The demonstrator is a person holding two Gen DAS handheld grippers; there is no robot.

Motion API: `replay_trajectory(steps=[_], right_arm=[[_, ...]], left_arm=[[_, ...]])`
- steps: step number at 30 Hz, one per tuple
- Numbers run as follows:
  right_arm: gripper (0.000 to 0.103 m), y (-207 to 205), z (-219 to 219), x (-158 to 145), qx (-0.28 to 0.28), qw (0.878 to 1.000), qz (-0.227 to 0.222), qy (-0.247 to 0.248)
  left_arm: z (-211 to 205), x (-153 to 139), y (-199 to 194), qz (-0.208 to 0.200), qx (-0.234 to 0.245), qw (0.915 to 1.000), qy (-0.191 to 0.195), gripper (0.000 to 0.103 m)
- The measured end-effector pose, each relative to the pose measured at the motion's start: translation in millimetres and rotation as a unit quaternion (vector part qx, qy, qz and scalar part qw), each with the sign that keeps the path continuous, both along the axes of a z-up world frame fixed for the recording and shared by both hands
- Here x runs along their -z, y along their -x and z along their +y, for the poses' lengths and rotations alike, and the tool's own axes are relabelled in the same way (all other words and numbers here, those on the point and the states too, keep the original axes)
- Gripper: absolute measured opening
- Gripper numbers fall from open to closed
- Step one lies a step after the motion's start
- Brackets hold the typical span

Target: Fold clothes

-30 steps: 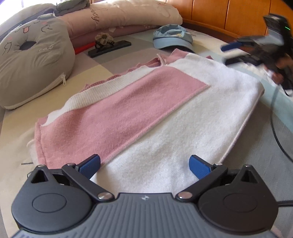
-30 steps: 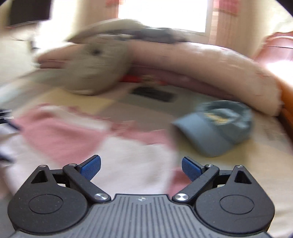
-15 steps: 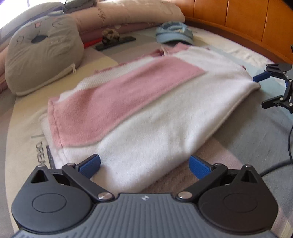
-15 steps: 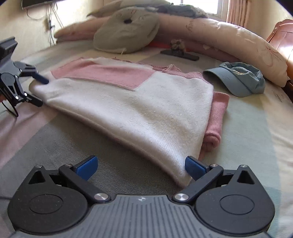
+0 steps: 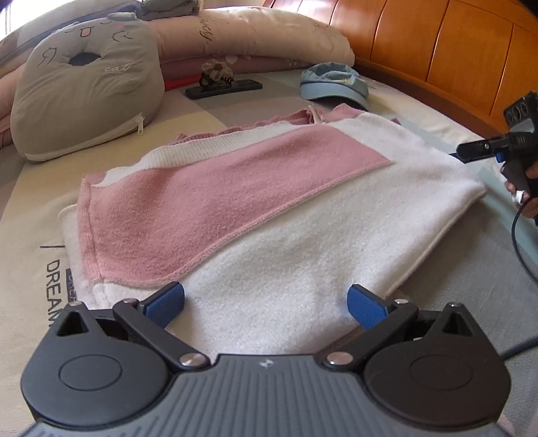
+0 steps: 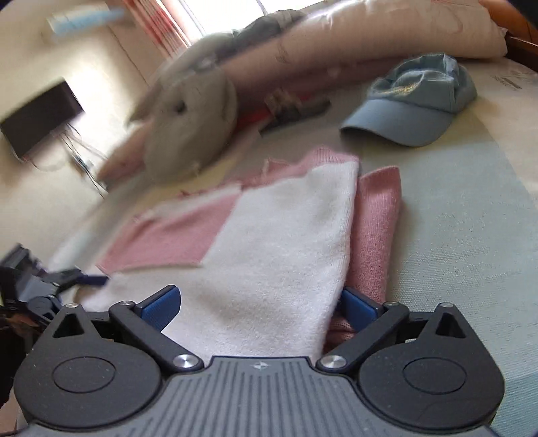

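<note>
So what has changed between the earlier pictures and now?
Both grippers moved in over the sweater: the left gripper and the right gripper now each straddle an edge of it, jaws open, nothing gripped. The sweater stays folded on the bed; the blue cap is unmoved.

Bright daylight, blown-out window [image 6: 215, 20] glare far left in the right wrist view, motion blur smearing its far cushion [image 6: 191, 121], left wrist view sharp, fisheye bending at edges, dark corners

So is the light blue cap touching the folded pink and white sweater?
Apart. The right wrist view shows bare bedsheet between the light blue cap and the folded pink and white sweater.
</note>
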State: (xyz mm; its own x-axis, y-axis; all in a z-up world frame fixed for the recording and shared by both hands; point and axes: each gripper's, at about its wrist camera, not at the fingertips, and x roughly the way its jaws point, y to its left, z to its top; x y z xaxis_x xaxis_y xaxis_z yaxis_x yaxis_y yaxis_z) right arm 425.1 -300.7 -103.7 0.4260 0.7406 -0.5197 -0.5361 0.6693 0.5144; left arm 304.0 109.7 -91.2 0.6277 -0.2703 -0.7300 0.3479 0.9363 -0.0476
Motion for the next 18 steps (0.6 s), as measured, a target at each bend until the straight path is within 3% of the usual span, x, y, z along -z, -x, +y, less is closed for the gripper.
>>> replay_trajectory(steps=[7, 12, 15, 18], right_arm=[[0.103, -30.5, 0.4, 8.6, 0.011, 0.997, 0.053, -0.061], [0.102, -24.2, -21.9, 18.9, 0.023, 0.983, 0.092, -0.155], [0.083, -27.3, -25.1, 21.8, 0.034, 0.986, 0.086, -0.138], [0.070, -49.4, -19.9, 26.7, 0.054, 0.982, 0.109, -0.142]], left_arm=[[-0.8, 0.1, -2.9, 0.005, 0.005, 1.0000, -0.007, 0.102], [0.7, 1.0, -1.3, 0.000, 0.008, 1.0000, -0.002, 0.102], [-0.6, 1.1, -4.2, 0.003, 0.007, 1.0000, -0.005, 0.102], [-3.4, 0.9, -6.3, 0.007, -0.001, 0.9999, -0.009, 0.102]])
